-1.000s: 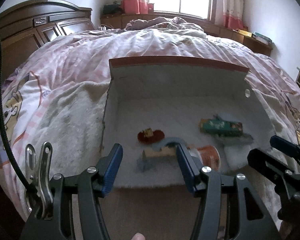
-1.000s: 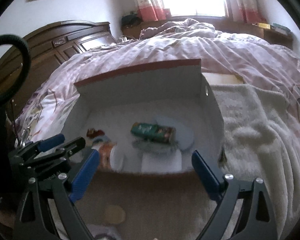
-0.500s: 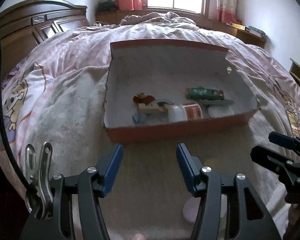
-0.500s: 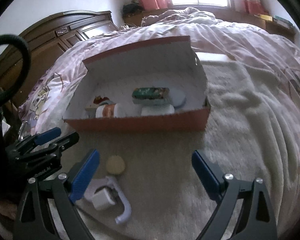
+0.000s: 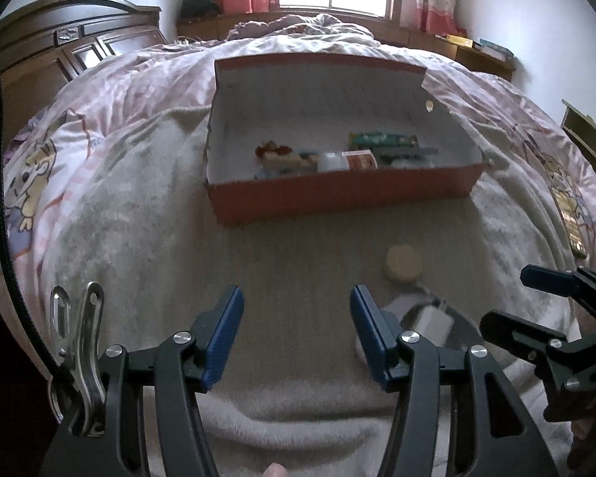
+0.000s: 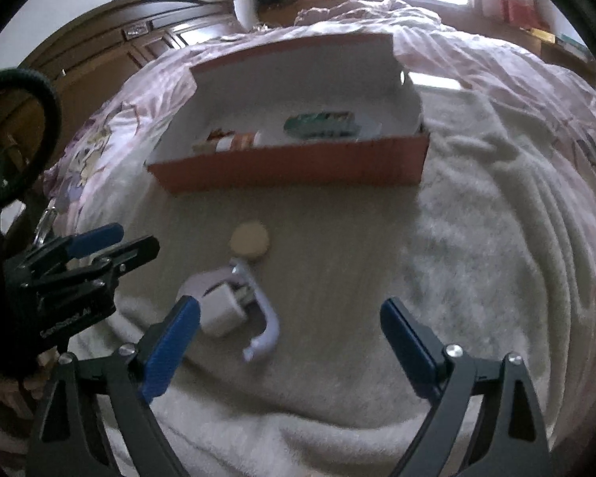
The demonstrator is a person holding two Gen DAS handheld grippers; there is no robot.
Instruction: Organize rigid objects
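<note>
One box (image 5: 337, 194), landmark. Inside it: one green packet (image 5: 381, 140), one white-and-orange cup (image 5: 347, 160), one red toy (image 5: 272, 150), one wooden block piece (image 5: 288, 162); other bits inside too blurred to count. In front of box, on the blanket: one tan disc (image 6: 249, 239), one white charger (image 6: 220, 308), one lilac hook (image 6: 264, 318). Two grippers, left (image 5: 296, 332) and right (image 6: 290, 342).

Bare blanket (image 6: 337, 246) is lying open before the box (image 6: 298, 167), while a round disc (image 6: 249, 239) and white hook (image 6: 258, 318) are blocking its left part.
</note>
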